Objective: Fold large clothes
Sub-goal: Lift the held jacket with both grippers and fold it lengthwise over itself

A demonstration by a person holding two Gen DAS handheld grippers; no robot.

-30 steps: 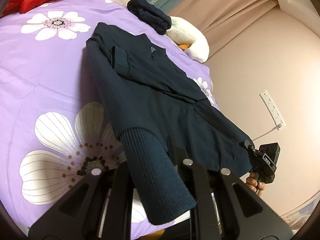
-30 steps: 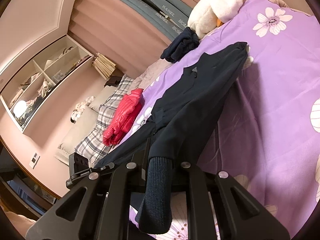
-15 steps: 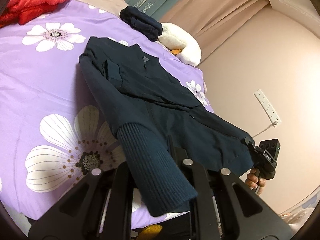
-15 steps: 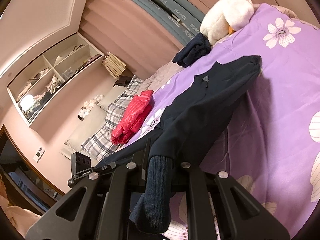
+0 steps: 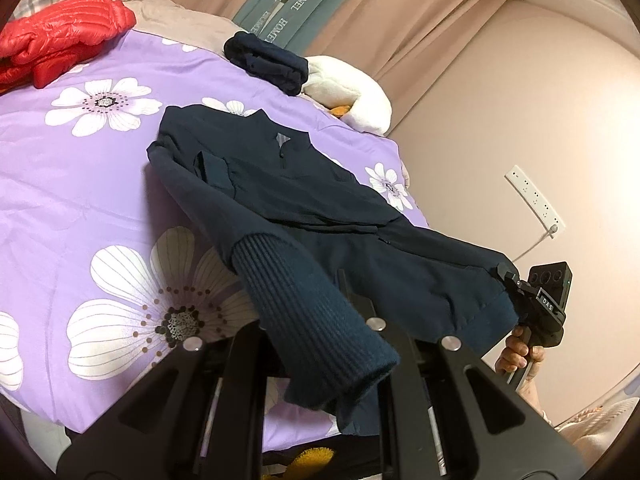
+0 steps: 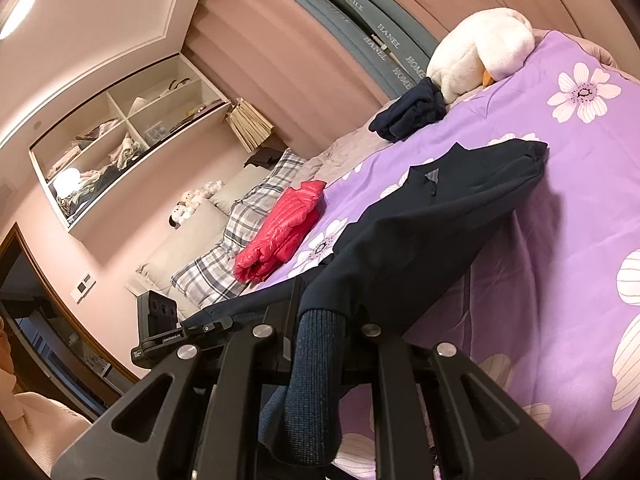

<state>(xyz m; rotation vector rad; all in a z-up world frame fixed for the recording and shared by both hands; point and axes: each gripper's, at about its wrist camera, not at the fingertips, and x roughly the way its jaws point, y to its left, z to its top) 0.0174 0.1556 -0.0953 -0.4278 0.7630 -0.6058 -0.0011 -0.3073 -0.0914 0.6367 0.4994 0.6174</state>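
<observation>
Now both grippers are clenched on the hem end of the dark navy jacket (image 5: pixel 304 204). The left gripper (image 5: pixel 340 292) is closed on cloth beside a ribbed cuff (image 5: pixel 316 320), which droops over its fingers. The right gripper (image 6: pixel 296 300) is likewise clamped on the hem, with the other ribbed cuff (image 6: pixel 316 376) hanging down between its fingers; in the left wrist view that gripper is seen pinching the far right hem corner, a hand (image 5: pixel 516 356) wrapped round its handle.

The jacket's long axis is seen running straight away from the fingers: hem held near and clear of the bed, collar (image 5: pixel 280 140) and shoulders resting far off on the purple floral bedspread (image 5: pixel 80 200). Sleeves appear already folded in over the body. Both hands are judged about equally near the hem, one at each corner, so a hem-to-collar fold would be carried forward along that axis.

Beyond the collar a folded dark garment (image 5: pixel 268 60) and a white plush toy (image 5: pixel 352 92) are noted, near but apart from it. A red puffer jacket (image 5: pixel 60 36) is noted well off at far left. Nothing is seen lying on the jacket's upper half.
</observation>
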